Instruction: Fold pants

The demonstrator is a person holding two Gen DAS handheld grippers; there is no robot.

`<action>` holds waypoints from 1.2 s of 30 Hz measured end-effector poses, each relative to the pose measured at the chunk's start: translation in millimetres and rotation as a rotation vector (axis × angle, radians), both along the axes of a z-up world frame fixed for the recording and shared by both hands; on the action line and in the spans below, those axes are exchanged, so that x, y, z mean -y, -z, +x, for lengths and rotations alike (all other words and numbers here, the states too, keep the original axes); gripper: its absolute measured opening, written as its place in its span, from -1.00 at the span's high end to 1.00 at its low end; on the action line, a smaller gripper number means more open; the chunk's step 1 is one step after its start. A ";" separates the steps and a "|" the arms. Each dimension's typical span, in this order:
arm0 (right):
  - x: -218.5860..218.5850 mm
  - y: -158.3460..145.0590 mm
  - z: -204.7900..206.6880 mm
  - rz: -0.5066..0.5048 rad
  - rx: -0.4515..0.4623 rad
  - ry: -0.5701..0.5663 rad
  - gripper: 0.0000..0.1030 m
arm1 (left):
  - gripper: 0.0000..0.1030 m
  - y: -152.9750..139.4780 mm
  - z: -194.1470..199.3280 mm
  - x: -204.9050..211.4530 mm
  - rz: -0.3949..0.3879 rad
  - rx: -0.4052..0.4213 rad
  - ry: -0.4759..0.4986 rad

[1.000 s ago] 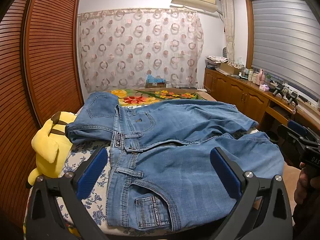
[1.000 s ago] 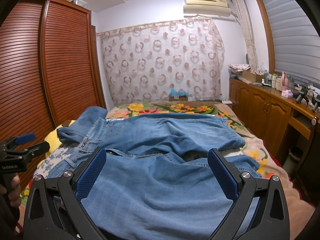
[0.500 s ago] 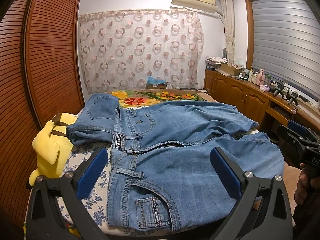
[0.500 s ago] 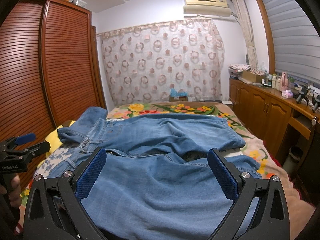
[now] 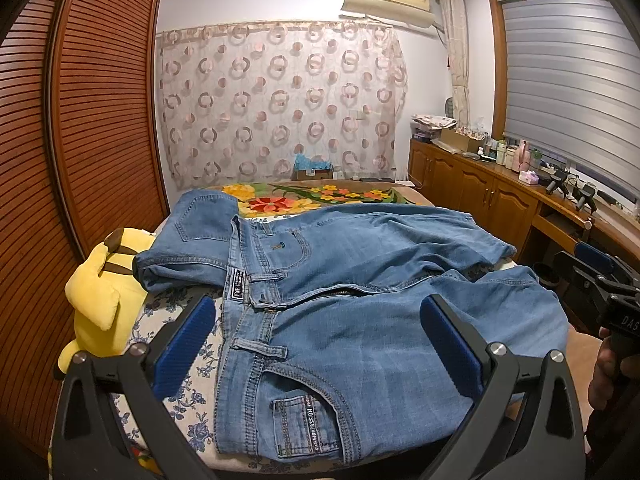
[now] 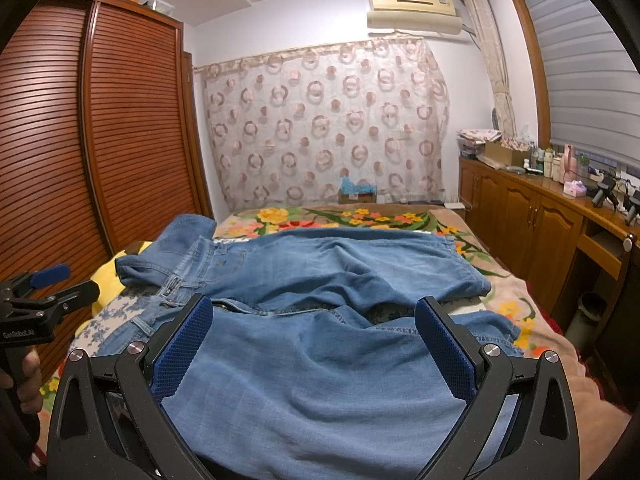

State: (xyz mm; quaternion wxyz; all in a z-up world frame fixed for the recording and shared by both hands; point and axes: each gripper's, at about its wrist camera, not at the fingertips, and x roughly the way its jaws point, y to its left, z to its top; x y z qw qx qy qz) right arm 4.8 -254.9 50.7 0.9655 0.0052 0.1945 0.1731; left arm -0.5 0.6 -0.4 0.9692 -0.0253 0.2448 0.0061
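Left gripper wide apart above jeans, right gripper wide apart above jeans legs

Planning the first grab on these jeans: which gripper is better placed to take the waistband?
Left gripper, probably: the waistband lies between its open fingers, while the right gripper hovers over the legs.

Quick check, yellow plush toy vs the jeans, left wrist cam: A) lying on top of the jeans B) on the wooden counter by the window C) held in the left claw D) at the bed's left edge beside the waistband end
D: the yellow plush toy sits at the left edge of the bed, next to the waistband end of the jeans; the left claw is open and holds nothing.
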 end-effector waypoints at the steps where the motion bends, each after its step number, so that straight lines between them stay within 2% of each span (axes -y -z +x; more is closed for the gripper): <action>1: 0.0 -0.1 0.0 0.000 0.000 0.001 -1.00 | -1.00 0.1 0.1 -0.1 0.000 0.000 0.000; 32: 1.9 0.4 -2.1 -0.001 0.004 0.001 -1.00 | -1.00 -3.1 0.7 -2.3 0.002 0.007 0.000; 36: 2.5 3.5 -1.2 -0.009 -0.006 -0.003 -1.00 | -1.00 2.4 7.4 -6.6 0.002 -0.020 0.001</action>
